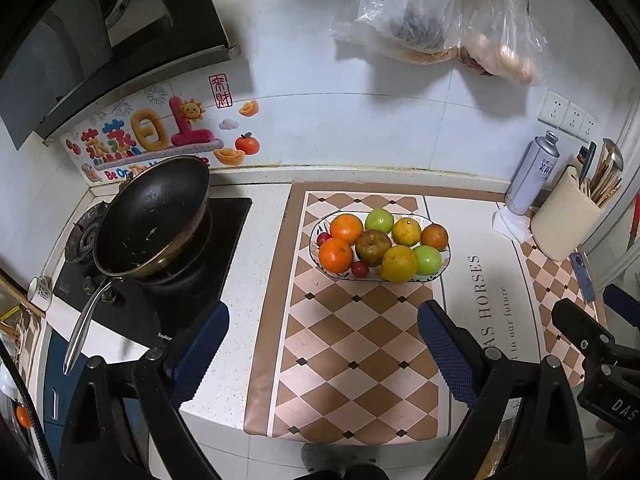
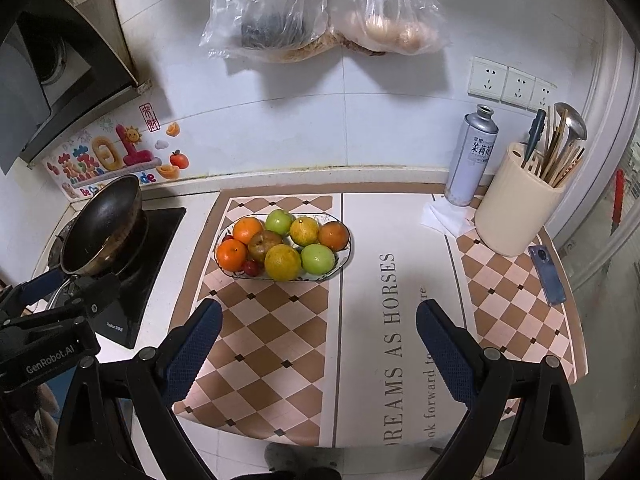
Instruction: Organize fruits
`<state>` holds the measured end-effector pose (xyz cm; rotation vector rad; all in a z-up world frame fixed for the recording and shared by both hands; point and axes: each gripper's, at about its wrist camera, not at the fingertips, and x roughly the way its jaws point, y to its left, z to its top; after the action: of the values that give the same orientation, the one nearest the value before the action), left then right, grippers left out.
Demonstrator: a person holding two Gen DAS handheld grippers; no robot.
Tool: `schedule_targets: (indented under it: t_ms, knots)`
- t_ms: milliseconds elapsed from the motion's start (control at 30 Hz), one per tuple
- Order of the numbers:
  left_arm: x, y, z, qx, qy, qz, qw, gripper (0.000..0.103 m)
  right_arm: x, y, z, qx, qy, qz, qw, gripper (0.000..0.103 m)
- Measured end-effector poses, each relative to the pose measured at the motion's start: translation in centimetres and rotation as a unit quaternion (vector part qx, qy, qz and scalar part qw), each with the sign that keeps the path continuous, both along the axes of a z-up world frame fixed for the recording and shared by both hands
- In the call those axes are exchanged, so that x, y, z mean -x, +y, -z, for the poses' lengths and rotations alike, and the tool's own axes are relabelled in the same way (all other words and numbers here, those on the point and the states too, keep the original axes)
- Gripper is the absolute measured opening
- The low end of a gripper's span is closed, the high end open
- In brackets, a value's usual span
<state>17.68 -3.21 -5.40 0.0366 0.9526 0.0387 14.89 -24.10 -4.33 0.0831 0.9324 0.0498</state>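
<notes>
Holding both tongs released and empty, left gripper (image 1: 323, 344) and right gripper (image 2: 319, 340), you face the oval patterned ceramic dish (image 2: 345, 258) of round fruit at 12 o'clock. Grip the firm, smooth yellow-green citrus (image 2: 282, 262) across its middle; it may roll.

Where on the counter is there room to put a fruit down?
The mat is bare in front of the fruit plate, toward both open grippers, and on its white lettered strip between the plate and the beige utensil holder. The back right corner is crowded: spray can, tissue, holder, phone. The wok fills the stove side.
</notes>
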Motion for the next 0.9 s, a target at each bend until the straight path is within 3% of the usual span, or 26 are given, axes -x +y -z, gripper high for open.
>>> schedule_targets:
  t_ms: [233,300,900]
  knots:
    - [-0.1,0.2,0.6,0.008,0.003,0.005,1.0,0.097,0.1,-0.1,0.0,0.003,-0.006,0.007,1.0,0.102]
    - [0.1,0.3,0.5,0.009,0.0,0.005,0.9999,0.102,0.1,-0.2,0.0,0.003,-0.006,0.008,1.0,0.102]
    - [1.2,0.7,-0.4,0.006,-0.016,0.002,0.9998,0.102,0.8,-0.2,-0.4,0.007,-0.011,0.012,1.0,0.103]
